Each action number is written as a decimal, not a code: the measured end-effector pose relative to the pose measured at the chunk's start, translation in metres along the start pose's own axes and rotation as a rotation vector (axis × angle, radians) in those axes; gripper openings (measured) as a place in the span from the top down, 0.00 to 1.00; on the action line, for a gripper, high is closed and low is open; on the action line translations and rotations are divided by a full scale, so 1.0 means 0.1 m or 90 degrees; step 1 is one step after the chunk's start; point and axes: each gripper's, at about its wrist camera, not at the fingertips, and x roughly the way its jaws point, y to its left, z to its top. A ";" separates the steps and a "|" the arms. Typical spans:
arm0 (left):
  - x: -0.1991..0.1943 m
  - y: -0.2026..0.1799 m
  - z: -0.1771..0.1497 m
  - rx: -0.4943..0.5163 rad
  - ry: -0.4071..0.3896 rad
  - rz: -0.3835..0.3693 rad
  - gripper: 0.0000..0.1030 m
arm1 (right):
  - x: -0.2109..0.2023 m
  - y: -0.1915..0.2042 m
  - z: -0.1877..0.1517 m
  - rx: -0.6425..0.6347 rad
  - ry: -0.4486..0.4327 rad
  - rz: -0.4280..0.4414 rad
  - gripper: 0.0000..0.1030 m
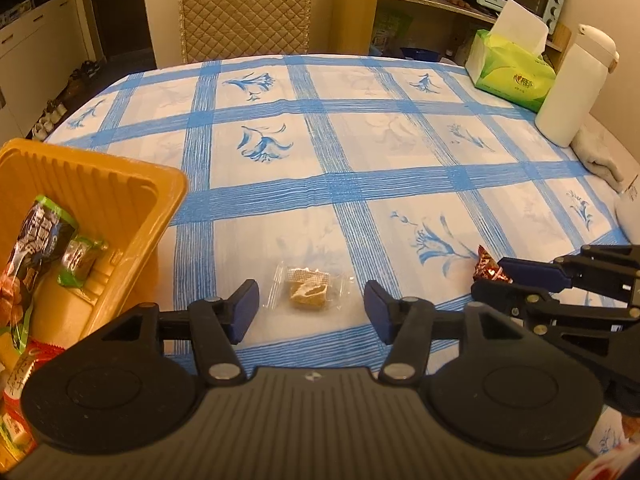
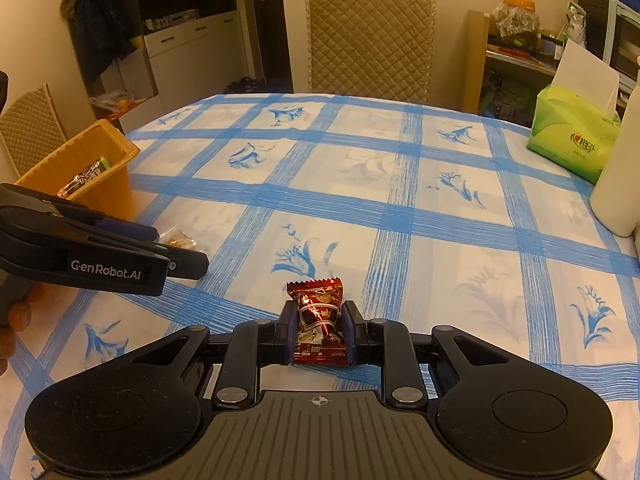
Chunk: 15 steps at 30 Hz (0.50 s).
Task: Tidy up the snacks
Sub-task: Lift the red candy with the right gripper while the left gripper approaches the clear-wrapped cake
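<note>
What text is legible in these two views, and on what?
"GenRobot.AI": white print on the side of the left tongs, seen from the right wrist.
Tissue pack: red logo with characters, too blurred to read.
Red candy wrapper, pinched in the right tongs: gold print, not readable.
Snack packets in the orange basket: print too blurred and cut off.
Nothing else legible.

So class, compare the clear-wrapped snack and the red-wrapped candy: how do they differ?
The clear-wrapped snack shows its tan contents through the wrapper; the red-wrapped candy has opaque shiny foil. The snack lies flat on the tablecloth, between the open left gripper fingers, untouched; the candy is pinched in the right gripper. Both are small, individually wrapped pieces outside the orange basket.
</note>
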 end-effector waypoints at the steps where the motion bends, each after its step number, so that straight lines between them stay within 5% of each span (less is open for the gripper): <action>1: 0.00 -0.01 0.00 0.006 -0.001 -0.002 0.56 | 0.00 0.00 0.00 0.000 0.000 0.000 0.77; 6: -0.05 -0.03 -0.03 0.024 -0.008 -0.005 0.67 | -0.01 0.01 -0.02 -0.004 0.005 -0.004 0.77; 15: -0.20 -0.03 -0.17 0.021 0.013 -0.015 0.67 | -0.14 0.08 -0.14 0.000 0.017 -0.001 0.77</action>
